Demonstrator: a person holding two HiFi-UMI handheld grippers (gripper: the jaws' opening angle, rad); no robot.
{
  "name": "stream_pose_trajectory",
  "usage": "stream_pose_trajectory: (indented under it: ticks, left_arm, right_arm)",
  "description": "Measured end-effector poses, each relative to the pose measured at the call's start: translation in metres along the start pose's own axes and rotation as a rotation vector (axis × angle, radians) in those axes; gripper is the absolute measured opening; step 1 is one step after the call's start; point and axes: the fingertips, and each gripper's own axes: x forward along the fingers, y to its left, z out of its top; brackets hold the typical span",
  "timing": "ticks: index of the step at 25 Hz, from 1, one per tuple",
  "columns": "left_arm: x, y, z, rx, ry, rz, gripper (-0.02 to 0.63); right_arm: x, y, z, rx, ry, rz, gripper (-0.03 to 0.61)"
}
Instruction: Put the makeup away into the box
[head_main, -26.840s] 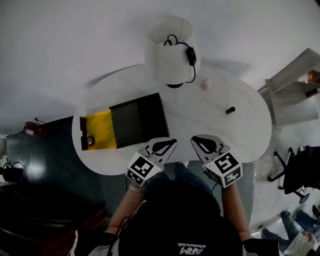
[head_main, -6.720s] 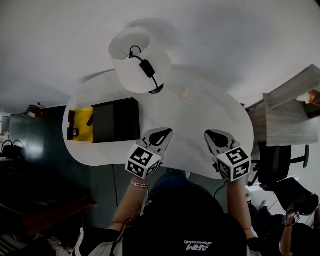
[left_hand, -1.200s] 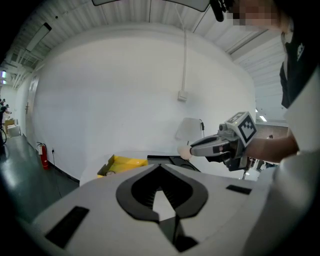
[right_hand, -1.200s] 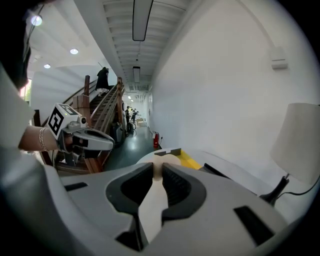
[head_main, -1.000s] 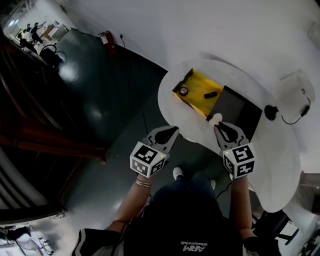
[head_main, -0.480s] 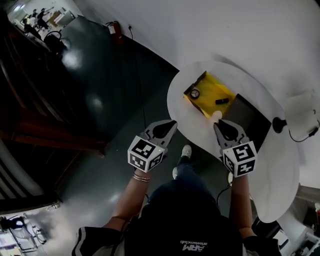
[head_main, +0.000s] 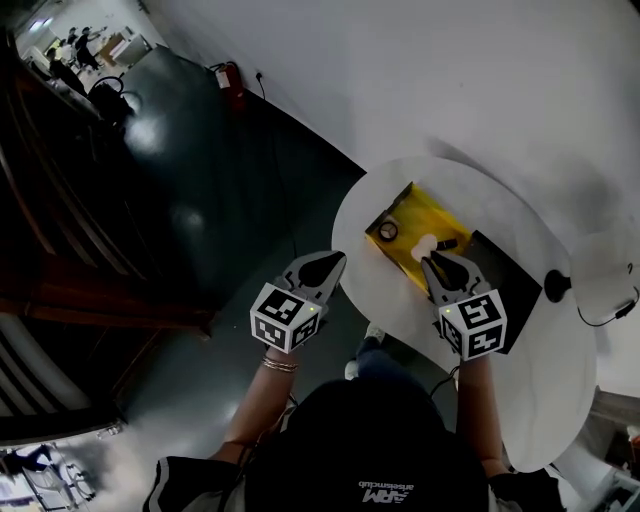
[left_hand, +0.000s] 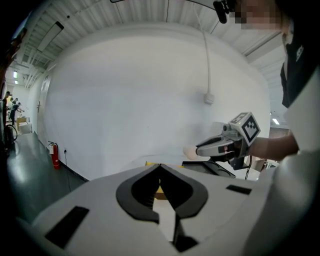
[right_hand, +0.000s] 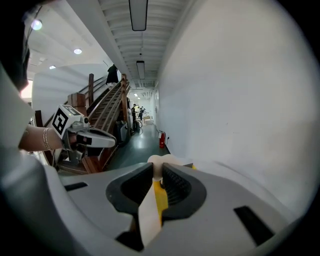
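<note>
**Sponge now over the open box, release is next**

Right gripper (right_hand: 159, 172) jaws pinch the pale beige egg-shaped makeup sponge (right_hand: 162, 161) low down, its rounded end poking past the tips. Left gripper (left_hand: 160, 167) jaws are pressed together on nothing and hang off the desk edge at 9 o'clock of the right one. A second ago the sponge hung at the seam between box and flat black lid (head_main: 505, 290). Now it is over the lining of the yellow-lined open box (head_main: 412, 212) on the white round desk (head_main: 480, 195); can't tell how high. Already inside are a small round black-rimmed pot (head_main: 388, 231) at 9 o'clock of the sponge and a short black stick (head_main: 452, 243) at 3. My read: carry is done, lower and release remain.
</note>
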Motion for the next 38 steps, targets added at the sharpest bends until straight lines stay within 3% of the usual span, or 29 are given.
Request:
stream_pose_trajectory:
  ticks: [23,38]
  left_arm:
    - [0.082,0.024,0.021,0.013,0.073,-0.004,0.018]
    - [0.146,0.035,0.022,0.053,0.140,-0.145,0.018]
  right_arm:
    - [0.029,-0.064,-0.001,0.090,0.011,0.025,0.074]
    - [0.046,-0.086,-0.023,0.167,0.076,-0.047,0.075]
